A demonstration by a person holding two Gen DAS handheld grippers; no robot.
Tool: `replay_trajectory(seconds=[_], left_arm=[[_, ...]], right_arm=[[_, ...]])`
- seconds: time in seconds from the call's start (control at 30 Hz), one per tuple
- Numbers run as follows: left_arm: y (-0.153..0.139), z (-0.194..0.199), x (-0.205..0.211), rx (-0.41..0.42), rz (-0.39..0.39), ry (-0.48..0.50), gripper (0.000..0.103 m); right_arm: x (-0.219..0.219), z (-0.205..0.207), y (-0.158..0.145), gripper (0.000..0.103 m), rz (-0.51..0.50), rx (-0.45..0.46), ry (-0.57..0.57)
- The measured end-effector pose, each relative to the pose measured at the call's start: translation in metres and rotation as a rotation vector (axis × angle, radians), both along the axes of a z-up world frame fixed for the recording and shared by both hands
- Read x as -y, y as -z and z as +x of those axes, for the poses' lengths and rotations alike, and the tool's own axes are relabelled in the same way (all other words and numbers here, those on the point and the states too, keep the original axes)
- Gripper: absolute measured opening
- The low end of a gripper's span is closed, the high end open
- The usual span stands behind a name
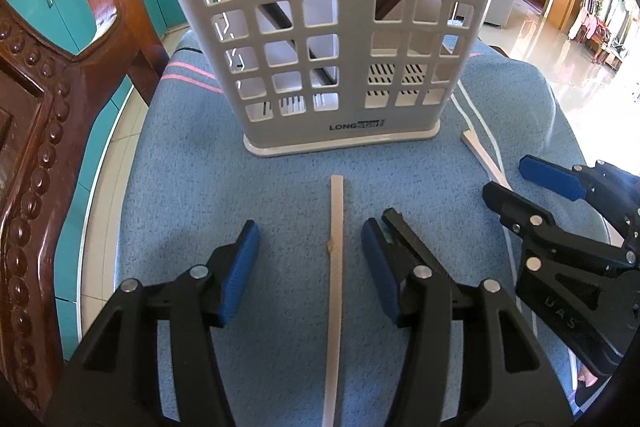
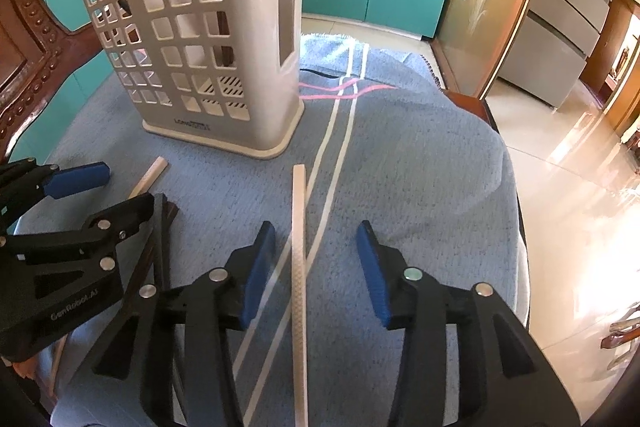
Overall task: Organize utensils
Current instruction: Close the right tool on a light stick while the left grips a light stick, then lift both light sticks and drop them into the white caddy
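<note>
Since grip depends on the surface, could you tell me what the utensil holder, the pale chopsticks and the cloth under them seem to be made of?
Utensil holder: likely moulded plastic, matte beige, with a square grid of holes and a printed logo.
Pale chopsticks: possibly plastic or bamboo; cream, one with a fine patterned surface.
Cloth: looks like blue terry towel, with a nubby pile and woven stripes.

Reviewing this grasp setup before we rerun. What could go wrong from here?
1. Both hand-held grippers, left and right, straddle thin chopsticks lying flat on soft towel; the pads may pinch cloth.
2. They work close together and could collide.
3. Dark chopsticks beside the left one could get knocked.
</note>
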State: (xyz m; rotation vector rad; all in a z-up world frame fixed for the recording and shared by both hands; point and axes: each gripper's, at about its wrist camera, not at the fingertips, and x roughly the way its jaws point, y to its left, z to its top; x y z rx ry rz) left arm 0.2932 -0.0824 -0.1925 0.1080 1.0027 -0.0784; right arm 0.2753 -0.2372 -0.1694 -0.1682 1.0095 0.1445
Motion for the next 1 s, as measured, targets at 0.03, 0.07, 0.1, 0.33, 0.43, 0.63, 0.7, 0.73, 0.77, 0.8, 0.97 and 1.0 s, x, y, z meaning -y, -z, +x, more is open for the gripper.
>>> replay_trajectory(seconds=[0.03,0.07,0.1,0.33,0.43,0.63,0.7,0.73,0.77,0.8,0.97,1.0], left_arm=[[0.0,0.0,0.001,0.001,0.0,0.0,0.055],[0.0,0.001,0.0,0.002,0.001,0.002,0.055],[0.001,0.002,0.0,0.003,0.003,0.004,0.055],[-0.001,-0.001,0.014,-0.006,-0.032,0.072,0.014],[-0.001,-0.002,0.019,-0.002,-0.029,0.084,0.009],[-0.026,-0.012,0.007,0.067,-0.083,0.055,0.009],[-0.043,-0.02,0.001,0.102,-0.111,0.054,0.009],[-0.056,-0.028,-0.003,0.136,-0.133,0.056,0.009],[-0.064,-0.035,-0.005,0.16,-0.146,0.059,0.009],[-0.074,-0.043,-0.008,0.192,-0.16,0.06,0.009],[-0.116,-0.074,-0.025,0.302,-0.22,0.051,0.008],[-0.123,-0.078,-0.028,0.316,-0.227,0.049,0.008]], right_arm=[[0.0,0.001,0.0,0.044,0.002,-0.001,0.002],[0.0,0.001,0.0,0.044,0.001,-0.001,0.001],[0.0,0.002,0.0,0.044,0.001,-0.001,0.001],[-0.008,0.002,-0.001,0.006,0.061,-0.027,-0.055],[-0.01,0.0,-0.005,0.006,0.07,-0.011,-0.061],[0.0,-0.018,-0.052,0.006,0.152,0.144,-0.061],[0.003,-0.028,-0.071,0.006,0.187,0.202,-0.083],[0.004,-0.034,-0.08,0.006,0.208,0.231,-0.098],[0.006,-0.042,-0.093,0.006,0.24,0.266,-0.124],[0.007,-0.049,-0.104,0.006,0.264,0.296,-0.147],[0.019,-0.077,-0.146,0.006,0.367,0.38,-0.186],[0.021,-0.078,-0.152,0.006,0.39,0.387,-0.19]])
